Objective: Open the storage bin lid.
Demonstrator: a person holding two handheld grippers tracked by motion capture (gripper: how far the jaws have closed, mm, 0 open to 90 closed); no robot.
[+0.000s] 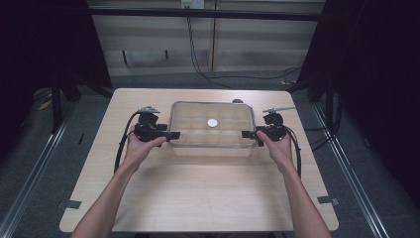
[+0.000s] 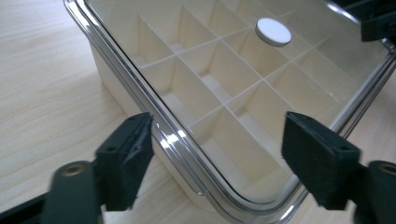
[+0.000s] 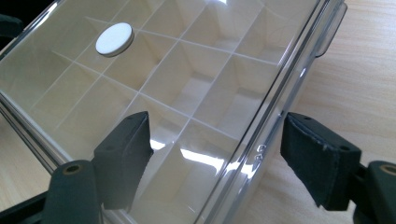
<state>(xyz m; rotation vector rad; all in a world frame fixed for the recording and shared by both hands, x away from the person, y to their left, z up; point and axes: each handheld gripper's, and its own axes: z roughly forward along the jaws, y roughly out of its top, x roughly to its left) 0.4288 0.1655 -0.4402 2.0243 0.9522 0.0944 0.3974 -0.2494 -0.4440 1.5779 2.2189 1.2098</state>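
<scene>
A clear box (image 1: 213, 149) with a see-through lid and a grid of cream compartments stands at the middle of the table's far half. A white round disc (image 1: 212, 123) lies on the lid. My left gripper (image 1: 174, 135) is at the box's left end and my right gripper (image 1: 246, 134) at its right end, both pointing inward. In the left gripper view the open jaws of my left gripper (image 2: 219, 140) straddle the lid's rim (image 2: 140, 88) without touching it, and the disc (image 2: 273, 31) lies beyond. My right gripper (image 3: 217, 140) likewise stands open around the rim (image 3: 280, 88), with the disc (image 3: 114, 39) farther off.
The light wooden table (image 1: 198, 198) reaches toward the person in front of the box. A clear latch tab (image 3: 330, 32) sticks out from the box's side. Metal rails (image 1: 34, 168) run along the floor on both sides, and cables (image 1: 208, 74) lie behind the table.
</scene>
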